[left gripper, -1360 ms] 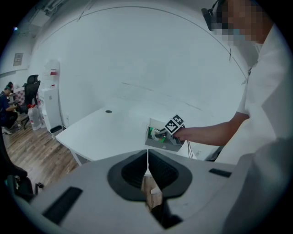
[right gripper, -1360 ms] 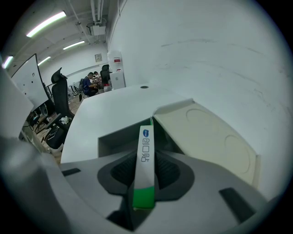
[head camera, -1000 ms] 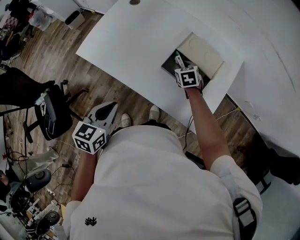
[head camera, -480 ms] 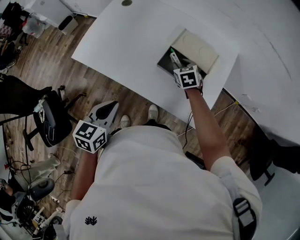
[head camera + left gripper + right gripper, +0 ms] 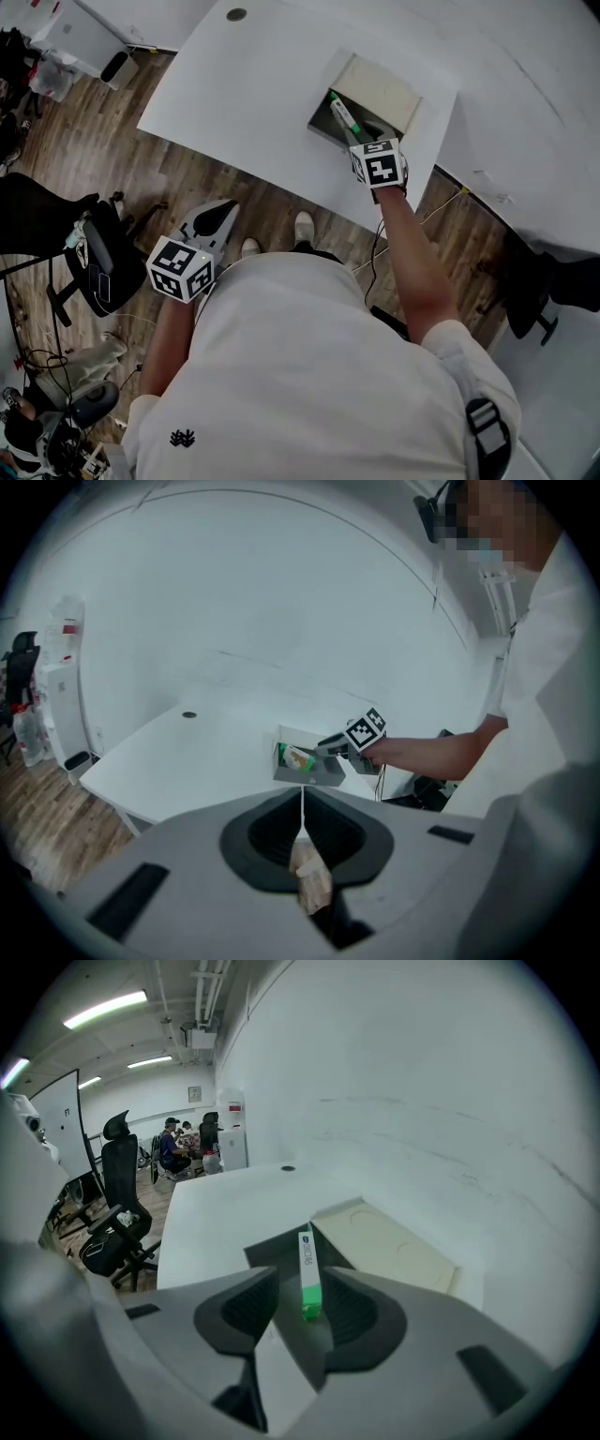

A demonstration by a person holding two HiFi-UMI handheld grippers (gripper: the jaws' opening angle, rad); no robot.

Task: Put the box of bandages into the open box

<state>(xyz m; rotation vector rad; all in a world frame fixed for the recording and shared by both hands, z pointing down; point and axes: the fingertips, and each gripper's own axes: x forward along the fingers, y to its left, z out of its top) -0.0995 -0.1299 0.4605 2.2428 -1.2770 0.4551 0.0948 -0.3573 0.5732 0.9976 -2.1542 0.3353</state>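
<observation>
Left gripper (image 5: 228, 206) hasn't shifted: it hangs off to the side over the floor (image 5: 112, 141), fingers pressed together, nothing in them.

Change is all on the right side of the table (image 5: 244, 94). The right gripper (image 5: 354, 141) was down in the open box (image 5: 317, 124) a second ago. Now it has backed up and out toward the table's near edge, and its jaws have just been opening wider. The fingers stand spread, with a gap on both sides of the bandage box (image 5: 342, 114). The green end sits between them but the pads aren't pressing it.

My read: it's released, so placement is basically done and only the retreat is left.

Bandage box:
- A long, slim white carton with a green end nearest the gripper and a small blue mark at the far end.
- It's inside the open box, in front of the cream lid (image 5: 380, 84).
- It stands on its narrow edge and looks propped at an angle, not flat. From the left gripper view it pokes above the front wall.
- It could tip over once the gripper clears.
</observation>
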